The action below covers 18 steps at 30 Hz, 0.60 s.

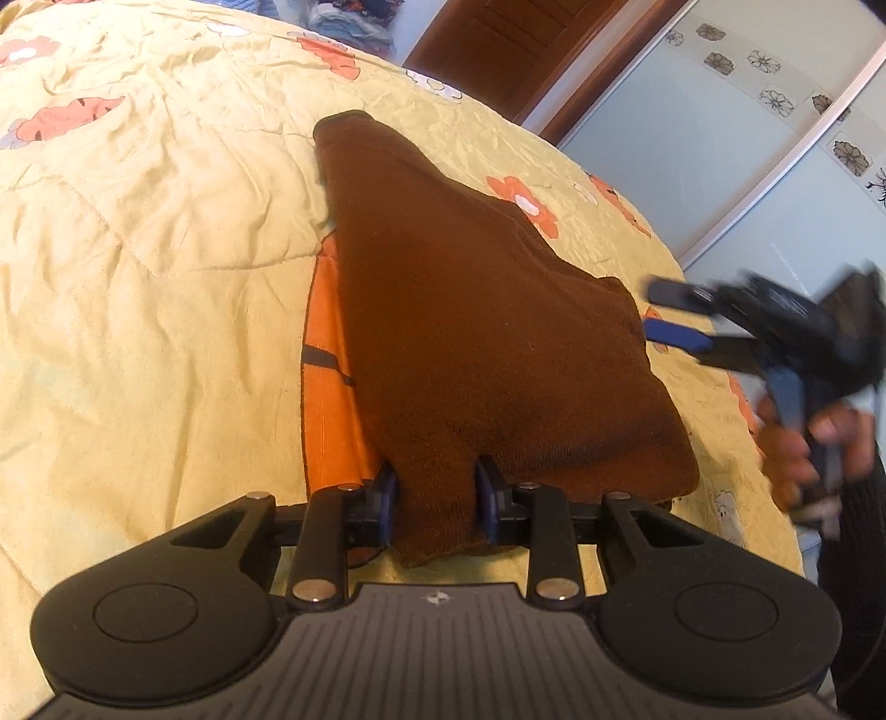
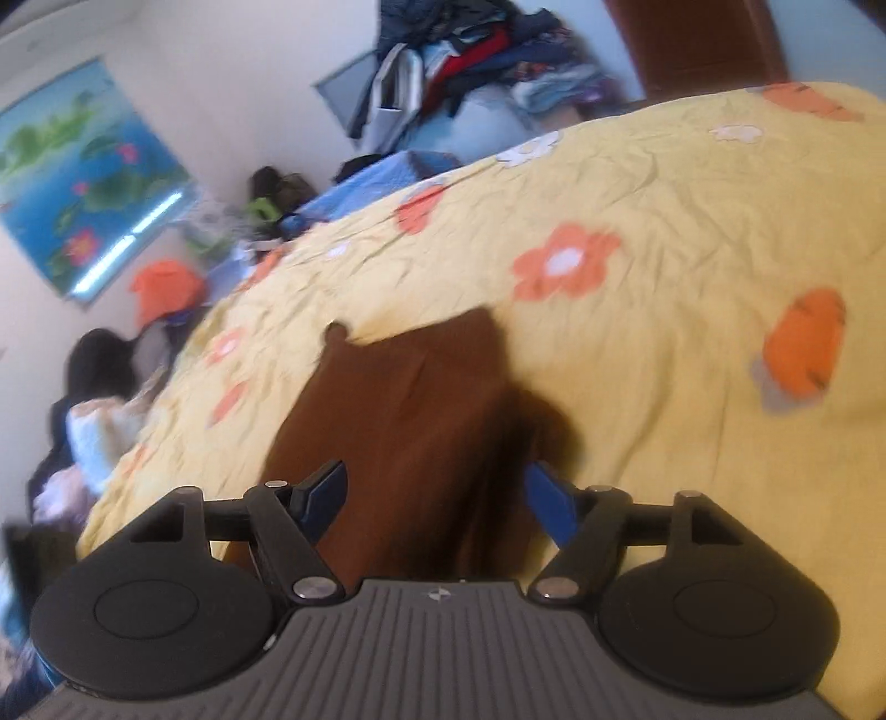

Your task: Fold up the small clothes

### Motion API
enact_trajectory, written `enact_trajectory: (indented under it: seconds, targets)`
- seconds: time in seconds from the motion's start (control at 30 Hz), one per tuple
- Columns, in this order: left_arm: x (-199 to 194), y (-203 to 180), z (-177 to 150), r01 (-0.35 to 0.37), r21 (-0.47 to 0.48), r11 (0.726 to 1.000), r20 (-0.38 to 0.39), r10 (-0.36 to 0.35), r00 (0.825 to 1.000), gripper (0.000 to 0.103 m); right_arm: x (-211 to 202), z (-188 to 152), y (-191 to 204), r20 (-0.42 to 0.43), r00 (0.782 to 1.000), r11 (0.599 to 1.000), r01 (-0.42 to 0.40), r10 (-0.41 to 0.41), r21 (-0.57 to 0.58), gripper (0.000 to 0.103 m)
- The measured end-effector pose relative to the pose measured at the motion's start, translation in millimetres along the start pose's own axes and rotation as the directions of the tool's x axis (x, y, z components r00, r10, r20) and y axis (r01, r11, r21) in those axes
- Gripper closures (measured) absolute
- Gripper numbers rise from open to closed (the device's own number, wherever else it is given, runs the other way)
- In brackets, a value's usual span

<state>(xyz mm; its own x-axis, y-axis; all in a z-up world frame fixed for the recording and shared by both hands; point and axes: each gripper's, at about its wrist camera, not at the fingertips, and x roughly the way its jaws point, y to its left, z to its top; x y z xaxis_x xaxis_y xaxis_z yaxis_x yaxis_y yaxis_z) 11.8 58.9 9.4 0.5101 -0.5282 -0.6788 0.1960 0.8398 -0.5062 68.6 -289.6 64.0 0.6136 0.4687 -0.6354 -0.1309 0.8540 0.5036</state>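
Note:
A brown garment (image 1: 470,332) lies folded on the yellow flowered bedspread (image 1: 138,249), with an orange part (image 1: 326,376) showing under its left edge. My left gripper (image 1: 437,498) is shut on the garment's near edge, a bunch of brown cloth pinched between its blue pads (image 1: 387,498). At the garment's right side my right gripper (image 1: 673,313) is blurred, its fingers apart, held by a hand (image 1: 803,448). In the right wrist view the right gripper (image 2: 437,493) stands open above the brown garment (image 2: 398,415), with nothing pinched between its pads.
The bedspread (image 2: 692,221) stretches far and right of the garment. A heap of clothes (image 2: 470,50) rises beyond the bed, near a wooden door (image 1: 498,44) and a flower-patterned wardrobe (image 1: 720,138). A person (image 2: 99,399) sits at the bed's far side.

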Motion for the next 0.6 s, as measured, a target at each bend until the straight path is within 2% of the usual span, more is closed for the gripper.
enact_trajectory:
  seconds: [0.07, 0.13, 0.17, 0.23, 0.3, 0.37, 0.43, 0.5, 0.57, 0.6]
  targets:
    - [-0.3, -0.3, -0.6, -0.001, -0.003, 1.000, 0.003, 0.001, 1.000, 0.074, 25.2, 10.4, -4.1, -0.047, 0.999, 0.999, 0.007, -0.004, 0.053, 0.032]
    - [-0.6, -0.5, -1.1, -0.001, -0.005, 1.000, 0.005, 0.001, 1.000, 0.074, 47.3, 11.9, -1.6, -0.098, 0.995, 0.999, -0.006, 0.011, 0.048, 0.057]
    - [-0.6, -0.5, -1.2, -0.001, -0.005, 1.000, 0.006, 0.001, 1.000, 0.074, 53.6, 9.8, 1.4, -0.117, 0.993, 1.000, 0.017, -0.016, 0.007, 0.082]
    - [-0.5, -0.2, -1.1, 0.000, -0.007, 1.000, 0.006, 0.000, 1.000, 0.074, 51.2, 9.9, 1.6, -0.092, 0.996, 0.999, 0.017, -0.021, -0.049, 0.086]
    - [0.1, -0.2, -1.0, 0.001, -0.006, 1.000, 0.007, -0.001, 1.000, 0.074, 50.5, 8.5, -20.8, -0.070, 0.997, 0.999, 0.032, -0.031, 0.017, 0.089]
    - [0.0, -0.4, -1.0, 0.001, -0.002, 1.000, 0.008, -0.001, 1.000, 0.074, 50.5, 0.9, -28.2, -0.055, 0.999, 0.999, 0.000, 0.002, 0.037, 0.089]
    - [-0.3, 0.5, -1.1, 0.005, -0.003, 1.000, 0.008, -0.005, 1.000, 0.074, 42.5, -3.5, -18.6, -0.026, 0.999, 1.000, 0.020, -0.020, -0.010, 0.083]
    - [-0.9, 1.5, -1.3, 0.009, -0.008, 1.000, 0.008, -0.009, 1.000, 0.074, 29.8, -6.3, -13.1, -0.007, 0.999, 0.999, 0.044, -0.044, -0.003, 0.038]
    - [-1.4, 1.8, -1.8, 0.010, -0.014, 1.000, 0.010, -0.010, 1.000, 0.074, 10.4, -10.9, -13.8, 0.045, 0.999, 0.999, 0.019, -0.020, 0.034, 0.017]
    - [-1.6, 1.2, -1.9, 0.008, -0.012, 1.000, 0.010, -0.008, 1.000, 0.074, 1.0, -14.1, -17.0, 0.064, 0.998, 0.998, -0.018, 0.014, 0.062, 0.016]
